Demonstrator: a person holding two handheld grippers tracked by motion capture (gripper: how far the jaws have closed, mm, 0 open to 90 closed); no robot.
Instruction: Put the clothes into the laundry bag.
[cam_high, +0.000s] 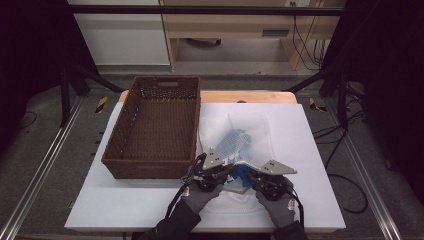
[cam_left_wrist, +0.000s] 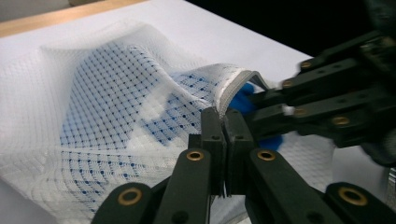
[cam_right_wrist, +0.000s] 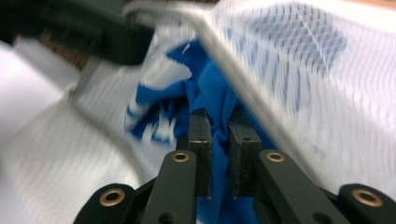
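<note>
Up close, the left gripper is clamped on the hem of the white mesh laundry bag, and the right gripper pinches the blue-and-white cloth at the bag's mouth. Both sit on the white tabletop, beside the brown wicker basket. Behind: grey floor, pale cabinets.

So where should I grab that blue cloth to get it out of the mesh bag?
Probably grip the bunched blue cloth at the bag's open mouth, coming from the near, person's side. The mesh bag is open there, with its hemmed rim lifted, and the cloth folds stick out.
</note>
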